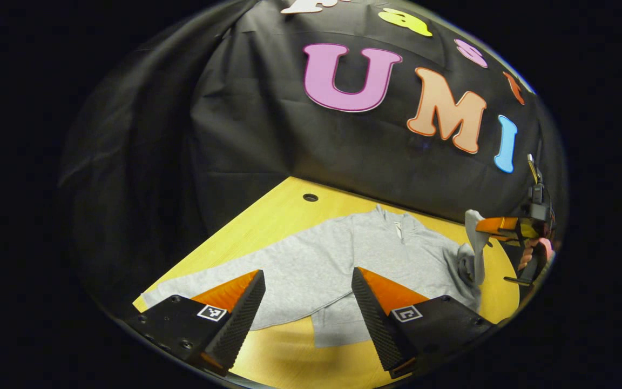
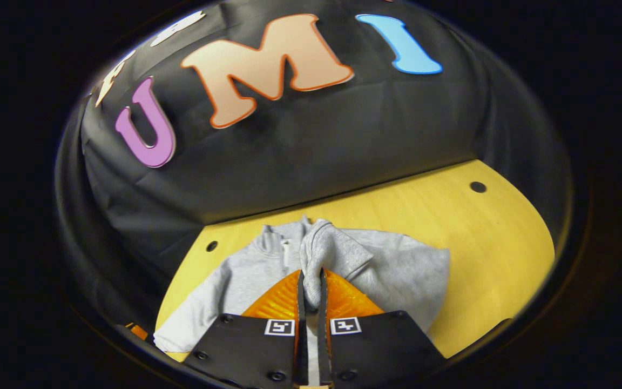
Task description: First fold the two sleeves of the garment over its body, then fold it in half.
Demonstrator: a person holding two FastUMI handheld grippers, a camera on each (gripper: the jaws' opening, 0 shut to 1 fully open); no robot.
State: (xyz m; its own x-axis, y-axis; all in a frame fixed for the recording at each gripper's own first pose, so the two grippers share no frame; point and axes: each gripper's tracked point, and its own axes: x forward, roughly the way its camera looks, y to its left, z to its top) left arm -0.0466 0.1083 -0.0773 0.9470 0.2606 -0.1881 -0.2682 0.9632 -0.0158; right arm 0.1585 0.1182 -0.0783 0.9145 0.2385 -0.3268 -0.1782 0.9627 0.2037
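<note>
A grey garment (image 1: 338,259) lies flat on the yellow table (image 1: 273,216), collar toward the back wall, one sleeve (image 1: 208,281) stretched out along the table. The left gripper (image 1: 308,302) hangs above the garment's lower edge, fingers spread wide with nothing between them. The right gripper (image 2: 309,294) has its fingers pressed together on the other sleeve's cuff (image 2: 324,248), lifted off the table over the garment's body.

Garment (image 1: 343,259) lies on the table (image 1: 268,216) — wall (image 1: 235,119) behind.
</note>
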